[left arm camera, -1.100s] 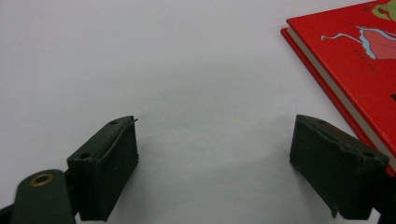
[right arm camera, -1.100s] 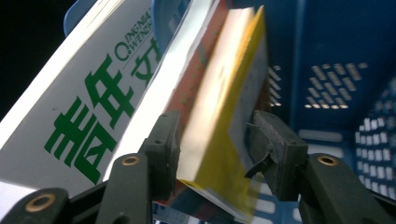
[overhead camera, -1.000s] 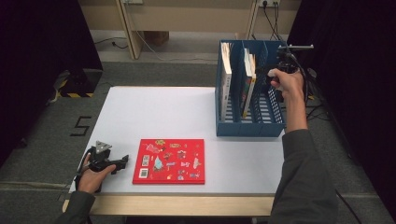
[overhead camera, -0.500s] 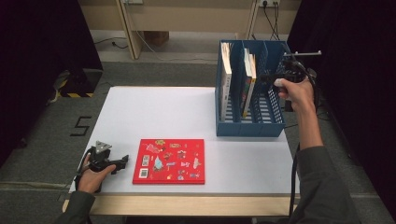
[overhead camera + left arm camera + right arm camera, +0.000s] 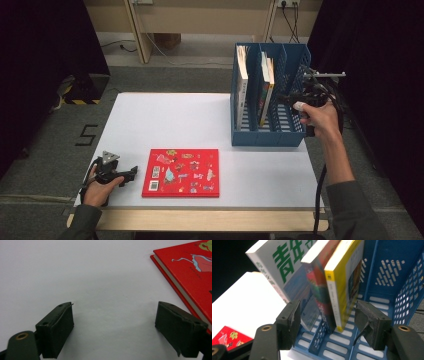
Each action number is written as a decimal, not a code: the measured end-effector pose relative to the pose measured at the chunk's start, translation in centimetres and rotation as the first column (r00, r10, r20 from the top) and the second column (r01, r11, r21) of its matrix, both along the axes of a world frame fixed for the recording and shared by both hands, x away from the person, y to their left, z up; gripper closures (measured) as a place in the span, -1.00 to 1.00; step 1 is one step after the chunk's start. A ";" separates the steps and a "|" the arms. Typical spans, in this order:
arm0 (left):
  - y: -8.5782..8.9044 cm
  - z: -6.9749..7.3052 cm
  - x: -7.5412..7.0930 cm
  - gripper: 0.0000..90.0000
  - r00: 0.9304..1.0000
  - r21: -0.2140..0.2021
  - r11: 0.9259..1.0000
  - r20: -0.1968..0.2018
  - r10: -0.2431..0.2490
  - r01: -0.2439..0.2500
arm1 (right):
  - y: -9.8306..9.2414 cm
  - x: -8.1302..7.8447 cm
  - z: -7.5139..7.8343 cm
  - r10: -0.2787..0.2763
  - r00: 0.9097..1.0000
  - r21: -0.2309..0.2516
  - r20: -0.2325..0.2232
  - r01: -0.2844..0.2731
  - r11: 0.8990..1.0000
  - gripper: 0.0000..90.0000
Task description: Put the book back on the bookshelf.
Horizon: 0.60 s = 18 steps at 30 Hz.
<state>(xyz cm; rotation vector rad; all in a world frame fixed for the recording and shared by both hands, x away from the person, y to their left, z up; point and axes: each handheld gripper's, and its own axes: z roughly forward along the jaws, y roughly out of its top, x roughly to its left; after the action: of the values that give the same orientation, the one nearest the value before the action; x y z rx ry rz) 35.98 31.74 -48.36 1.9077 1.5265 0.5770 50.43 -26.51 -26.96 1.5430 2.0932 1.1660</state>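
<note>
At the near edge of the white counter point(image 5: 165, 120), the left claw point(image 5: 131, 173) rests low on the surface, its jaws wide apart with nothing but bare counter between them. In the left gripper view the left claw's pads point(image 5: 56, 330) sit flat on the white top, and the corner of the red book point(image 5: 190, 272) lies just beside the right-hand pad, apart from it.

The red book point(image 5: 181, 172) lies flat near the front edge, cover up, with small pictures scattered over it, just to the right of the left claw.

Farther back, on the right side of the counter, stands the blue rack point(image 5: 290, 75), a perforated file holder with upright dividers. Books stand in it: a white one with green characters point(image 5: 279, 262) in the left compartment, and a red-spined one point(image 5: 324, 282) beside a yellow one point(image 5: 342, 282) in the next. All lean slightly.

The right claw point(image 5: 287, 97) hangs at the rack's right side, held level by the person's right hand point(image 5: 320, 117). Its jaws have just been opening; in the right gripper view they point(image 5: 327, 323) stand apart in front of the rack, the standing books beyond them, the pads pressing on nothing.
</note>
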 end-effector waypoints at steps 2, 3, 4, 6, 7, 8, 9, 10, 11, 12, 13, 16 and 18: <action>0.0 0.0 0.0 -0.69 1.000 0.000 1.000 0.000 0.000 0.000 | 0.1 -0.4 -0.2 0.012 1.000 0.001 0.001 -0.012 1.000 -0.19; 0.0 0.0 0.0 -0.69 1.000 0.000 1.000 0.000 0.000 0.000 | 0.2 -0.7 -0.3 0.014 1.000 0.003 -0.003 -0.014 1.000 -0.19; 0.0 0.0 0.0 -0.69 1.000 0.000 1.000 0.000 0.000 0.000 | 0.2 -0.9 -0.4 0.020 1.000 0.001 0.004 -0.020 1.000 -0.19; 0.0 0.0 0.0 -0.69 1.000 0.000 1.000 0.000 0.000 0.000 | 0.4 -1.4 -0.6 0.028 1.000 -0.012 0.014 -0.027 1.000 -0.21; 0.0 0.0 0.0 -0.69 1.000 0.000 1.000 0.000 0.000 0.000 | 0.4 -1.4 -0.6 0.028 1.000 -0.012 0.014 -0.027 1.000 -0.21; 0.0 0.0 0.0 -0.69 1.000 0.000 1.000 0.000 0.000 0.000 | 0.7 -1.8 -0.9 0.033 0.999 -0.009 0.019 -0.033 0.999 -0.22; 0.0 0.0 0.0 -0.69 1.000 0.000 1.000 0.000 0.000 0.000 | 0.7 -1.8 -0.9 0.033 0.999 -0.009 0.019 -0.033 0.999 -0.22; 0.0 0.0 0.0 -0.69 1.000 0.000 1.000 0.000 0.000 0.000 | 0.9 -2.2 -1.3 0.040 0.999 -0.017 0.017 -0.040 0.999 -0.22; 0.0 0.0 0.0 -0.69 1.000 0.000 1.000 0.000 0.000 0.000 | 0.9 -2.2 -1.3 0.040 0.999 -0.017 0.017 -0.040 0.999 -0.22; 0.0 0.0 0.0 -0.69 1.000 0.002 1.000 -0.002 -0.002 0.002 | 1.1 -2.4 -1.6 0.043 0.999 -0.021 0.019 -0.043 0.999 -0.23; 0.0 0.0 0.0 -0.69 1.000 0.002 1.000 -0.002 -0.002 0.002 | 1.2 -2.7 -1.7 0.046 0.999 -0.021 0.022 -0.046 0.999 -0.24; 0.0 0.0 0.0 -0.69 1.000 0.000 1.000 0.000 0.000 0.000 | 1.9 -3.5 -2.5 0.069 0.997 0.019 0.021 -0.069 0.997 -0.31; 0.0 0.0 0.0 -0.69 1.000 0.000 1.000 0.000 0.000 0.000 | 2.1 -3.7 -2.8 0.081 0.997 0.036 0.012 -0.081 0.996 -0.31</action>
<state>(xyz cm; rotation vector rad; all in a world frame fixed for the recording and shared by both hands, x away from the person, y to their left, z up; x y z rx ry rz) 35.98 31.75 -48.36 1.9078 1.5265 0.5769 46.69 -24.41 -29.76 1.4767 2.1570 1.2439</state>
